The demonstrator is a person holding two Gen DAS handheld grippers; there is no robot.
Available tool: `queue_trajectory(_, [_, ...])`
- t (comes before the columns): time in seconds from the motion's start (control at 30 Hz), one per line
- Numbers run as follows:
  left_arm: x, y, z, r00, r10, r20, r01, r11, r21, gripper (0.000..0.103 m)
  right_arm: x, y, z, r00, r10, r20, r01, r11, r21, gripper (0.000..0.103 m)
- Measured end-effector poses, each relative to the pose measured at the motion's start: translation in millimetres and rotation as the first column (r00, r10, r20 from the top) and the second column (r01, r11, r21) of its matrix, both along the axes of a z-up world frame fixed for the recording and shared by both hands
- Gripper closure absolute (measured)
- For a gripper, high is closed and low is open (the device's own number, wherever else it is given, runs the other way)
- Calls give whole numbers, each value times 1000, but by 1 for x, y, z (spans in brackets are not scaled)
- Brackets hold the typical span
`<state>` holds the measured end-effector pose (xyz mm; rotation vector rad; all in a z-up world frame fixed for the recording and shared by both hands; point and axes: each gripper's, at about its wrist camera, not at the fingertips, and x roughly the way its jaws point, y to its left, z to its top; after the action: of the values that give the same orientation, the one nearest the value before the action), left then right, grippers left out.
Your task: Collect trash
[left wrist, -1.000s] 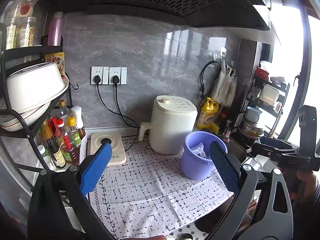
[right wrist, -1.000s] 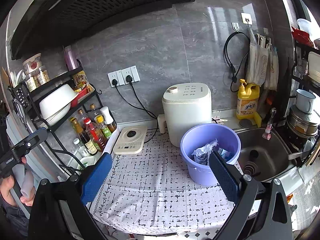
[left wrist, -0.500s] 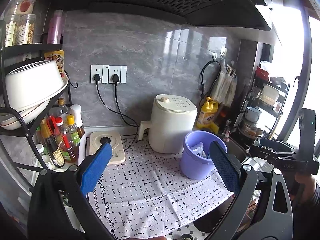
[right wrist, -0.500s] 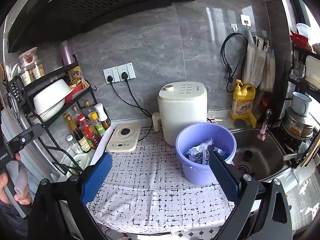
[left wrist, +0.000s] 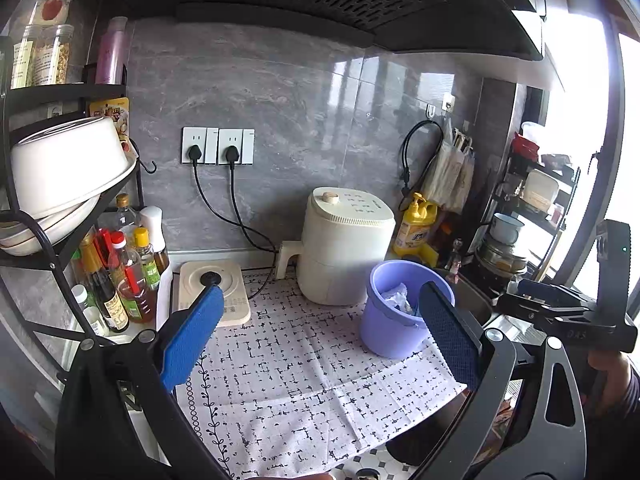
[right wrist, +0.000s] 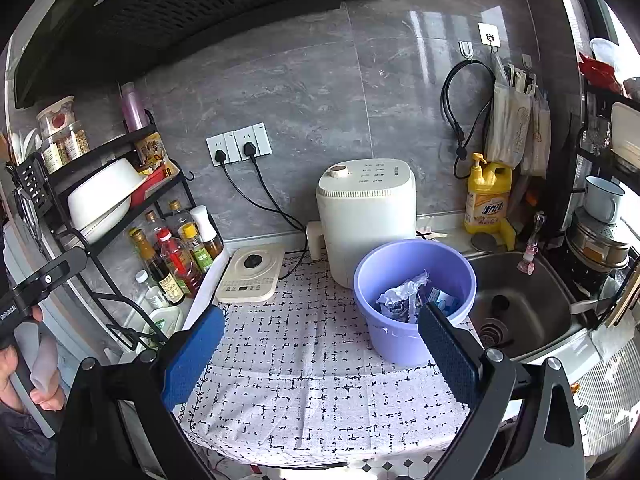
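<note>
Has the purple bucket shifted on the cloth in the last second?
No. In the right wrist view the purple bucket sits where it did, overlapping the lower right corner of the white appliance, on the patterned cloth beside the sink.

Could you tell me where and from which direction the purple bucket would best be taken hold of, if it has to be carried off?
Probably by the rim of the purple bucket, coming down from above with one finger inside and one outside. It stands upright and open-topped, looks too wide to span with the open right claw, and shows no handle. The near rim is free; the white appliance crowds the far side.
</note>
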<state>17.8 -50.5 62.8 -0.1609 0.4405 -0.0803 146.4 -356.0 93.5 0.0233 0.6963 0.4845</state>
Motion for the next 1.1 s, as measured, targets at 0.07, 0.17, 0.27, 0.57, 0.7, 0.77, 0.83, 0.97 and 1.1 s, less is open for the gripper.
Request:
queue_trajectory(0.07, [0,0,-1,1000,1,-3,-1,1000,2,6,1,1,0,1000,2,-1,-2,1000,0,8])
queue_trajectory(0.17, [0,1,0,1000,5,-1,-5,1000,-2,6,2,2,-1,1000,1,-2,-1,1000,4,8])
queue_trajectory(0.27, [0,3,0,1000,10,0,-10,1000,-2,6,2,1,1,1000,3,-2,-3,1000,21,8])
queue_trajectory(0.57, [4,3,-1,1000,24,0,-24,1000,6,6,5,1,-2,1000,5,-14,-4,999,35,8])
queue_trajectory(0.7, [6,1,-1,1000,29,8,-29,999,20,6,6,1,-3,1000,3,-19,-3,1000,22,8])
queue_trajectory(0.77, [9,1,-2,1000,29,9,-29,999,21,6,6,1,-3,1000,1,-17,-1,1000,16,8])
queue_trajectory(0.83, [12,1,-4,999,32,15,-32,999,24,6,7,1,-4,1000,-3,-20,3,1000,11,8])
queue_trajectory(0.97, [22,0,-9,1000,28,1,-28,999,14,6,11,1,-10,999,-7,-36,7,1000,-7,8])
queue_trajectory(1.1, [30,-1,-9,1000,25,4,-25,999,20,6,19,-4,-13,999,-23,-47,22,1000,-16,8])
